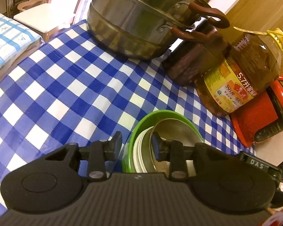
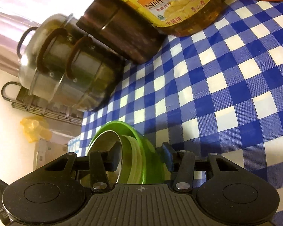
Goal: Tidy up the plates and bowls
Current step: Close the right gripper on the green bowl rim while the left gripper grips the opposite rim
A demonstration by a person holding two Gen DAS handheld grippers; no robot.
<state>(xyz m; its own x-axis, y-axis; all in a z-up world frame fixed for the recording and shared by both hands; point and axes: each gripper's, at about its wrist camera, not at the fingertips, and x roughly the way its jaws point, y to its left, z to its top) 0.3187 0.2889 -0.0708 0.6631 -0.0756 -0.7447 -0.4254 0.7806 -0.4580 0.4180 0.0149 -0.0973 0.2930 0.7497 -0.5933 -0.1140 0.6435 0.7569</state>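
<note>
A stack of dishes stands on the blue checked tablecloth [image 1: 66,86]: a green bowl [image 1: 169,115] outermost, a white dish [image 1: 139,150] inside it, and a steel bowl [image 1: 177,131] innermost. My left gripper [image 1: 136,144] straddles the stack's rim, one finger outside the green bowl and one inside the steel bowl. In the right wrist view the green bowl [image 2: 141,150] and steel bowl [image 2: 105,137] sit between the jaws of my right gripper [image 2: 139,157], left finger inside the steel bowl, right finger outside the green wall. Both grippers look closed on the rim.
A stacked steel steamer pot [image 1: 134,28] stands at the back of the table. Right of it are a dark round container [image 1: 192,62], a large cooking oil bottle [image 1: 243,71] and a red appliance [image 1: 262,116]. A chair [image 1: 41,18] stands beyond the table edge.
</note>
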